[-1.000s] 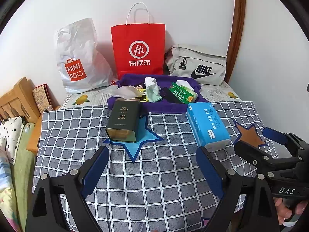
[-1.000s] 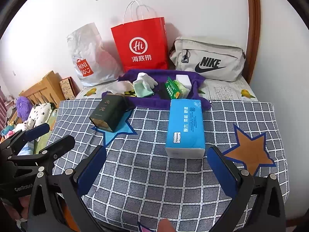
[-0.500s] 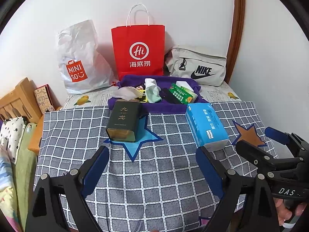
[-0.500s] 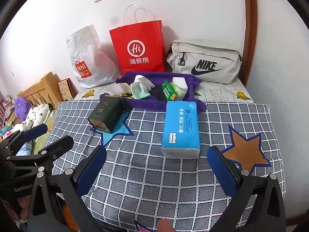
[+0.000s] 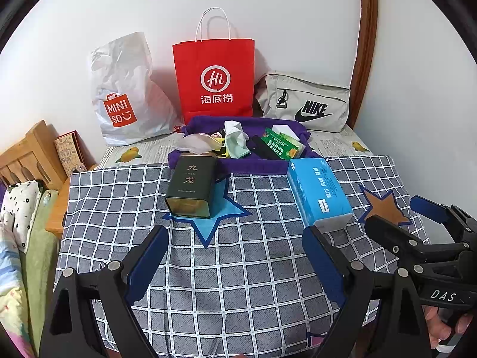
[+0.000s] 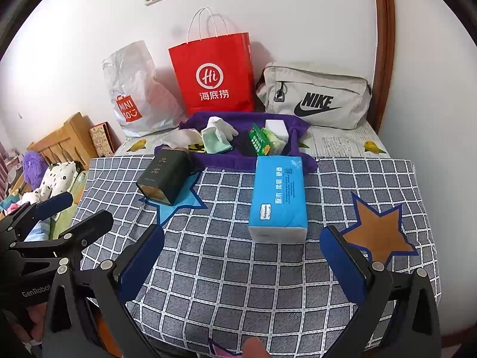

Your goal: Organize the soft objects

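Two grippers waited wide apart over a checked cloth with soft things on it.

The left gripper [image 5: 235, 250] had its blue fingers [image 5: 149, 253] far apart with nothing between them, and it hung above the grey checked cloth [image 5: 238, 283]. The right gripper [image 6: 241, 253] was spread wide too and held nothing. A soft blue pack of tissues [image 6: 278, 195] lay on the cloth just past the right gripper, near a brown star [image 6: 378, 226]. A dark green tin box [image 5: 192, 186] lay on its side on a blue star [image 5: 214, 217]. Behind them a purple cloth [image 5: 253, 164] held a white glove [image 6: 220, 125], a pale green sock [image 5: 235, 143] and a small green packet [image 5: 278, 144]. A red paper bag [image 5: 214, 80], a white plastic bag [image 5: 125, 89] and a grey zip bag [image 5: 307, 104] stood against the wall.
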`<state>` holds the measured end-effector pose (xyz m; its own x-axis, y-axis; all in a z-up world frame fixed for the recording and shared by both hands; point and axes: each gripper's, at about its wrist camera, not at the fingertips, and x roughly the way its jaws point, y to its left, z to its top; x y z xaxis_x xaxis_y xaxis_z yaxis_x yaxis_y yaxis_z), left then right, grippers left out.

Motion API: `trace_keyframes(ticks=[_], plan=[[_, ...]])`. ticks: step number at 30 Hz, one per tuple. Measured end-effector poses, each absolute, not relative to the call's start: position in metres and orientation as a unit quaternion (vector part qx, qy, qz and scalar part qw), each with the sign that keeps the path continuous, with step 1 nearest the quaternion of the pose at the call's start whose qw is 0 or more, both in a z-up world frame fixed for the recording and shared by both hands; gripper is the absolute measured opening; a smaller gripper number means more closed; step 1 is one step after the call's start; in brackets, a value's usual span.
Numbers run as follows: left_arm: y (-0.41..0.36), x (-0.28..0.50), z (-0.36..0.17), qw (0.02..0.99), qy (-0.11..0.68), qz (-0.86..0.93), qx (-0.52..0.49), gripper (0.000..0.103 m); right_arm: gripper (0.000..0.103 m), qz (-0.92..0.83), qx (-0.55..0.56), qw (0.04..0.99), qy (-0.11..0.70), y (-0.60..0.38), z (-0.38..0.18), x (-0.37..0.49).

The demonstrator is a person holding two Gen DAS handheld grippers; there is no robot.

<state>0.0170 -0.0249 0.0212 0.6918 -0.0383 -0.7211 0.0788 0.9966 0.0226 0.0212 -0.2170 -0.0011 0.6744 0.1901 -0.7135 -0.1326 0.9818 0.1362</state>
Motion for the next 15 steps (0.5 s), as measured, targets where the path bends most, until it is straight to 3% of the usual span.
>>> trace_keyframes(ticks=[15], plan=[[-0.0247,0.0160,0.0215,0.919,0.393,-0.030,0.027,0.091,0.103,0.087,0.039,0.914,0.393,-0.2167,-0.0011,0.0187]])
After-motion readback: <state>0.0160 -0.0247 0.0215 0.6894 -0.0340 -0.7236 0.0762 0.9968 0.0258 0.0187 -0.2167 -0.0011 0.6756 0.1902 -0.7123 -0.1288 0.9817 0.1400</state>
